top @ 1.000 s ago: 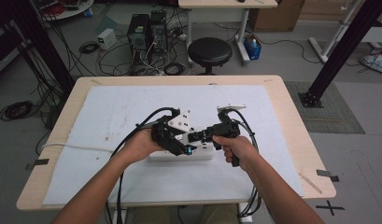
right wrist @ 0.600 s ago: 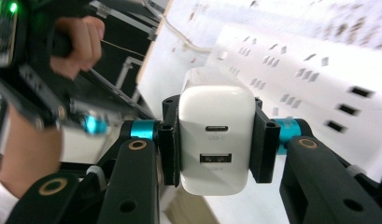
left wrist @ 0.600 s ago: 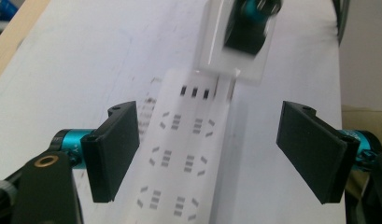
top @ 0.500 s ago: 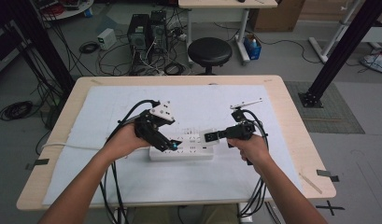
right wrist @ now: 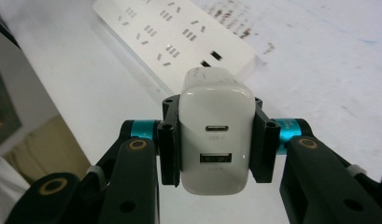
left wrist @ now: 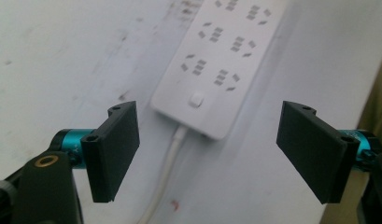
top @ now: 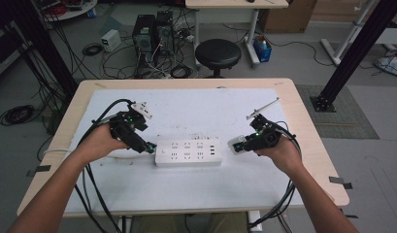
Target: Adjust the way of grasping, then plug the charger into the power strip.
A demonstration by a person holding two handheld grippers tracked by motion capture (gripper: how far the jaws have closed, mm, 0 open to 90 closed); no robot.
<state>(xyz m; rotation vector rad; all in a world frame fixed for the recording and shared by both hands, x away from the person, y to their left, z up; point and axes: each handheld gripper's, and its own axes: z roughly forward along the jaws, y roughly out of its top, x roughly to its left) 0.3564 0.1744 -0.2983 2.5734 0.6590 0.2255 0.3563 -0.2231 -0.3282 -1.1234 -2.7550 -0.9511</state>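
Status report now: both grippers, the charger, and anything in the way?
Left gripper open, holds nothing, beside the power strip. Right gripper shut on the charger, off the strip's right end. Nothing between charger and strip.

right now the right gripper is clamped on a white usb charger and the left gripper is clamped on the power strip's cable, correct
Not quite. The right gripper does clamp the white USB charger, but the left gripper grips nothing: the left gripper view shows its jaws standing open, with the power strip and its cable beyond them.

A white rectangular plastic USB charger block (right wrist: 215, 140), showing one oval port above one wider port, is lifted just right of the flat white plastic power strip (top: 188, 152), clear of its sockets.
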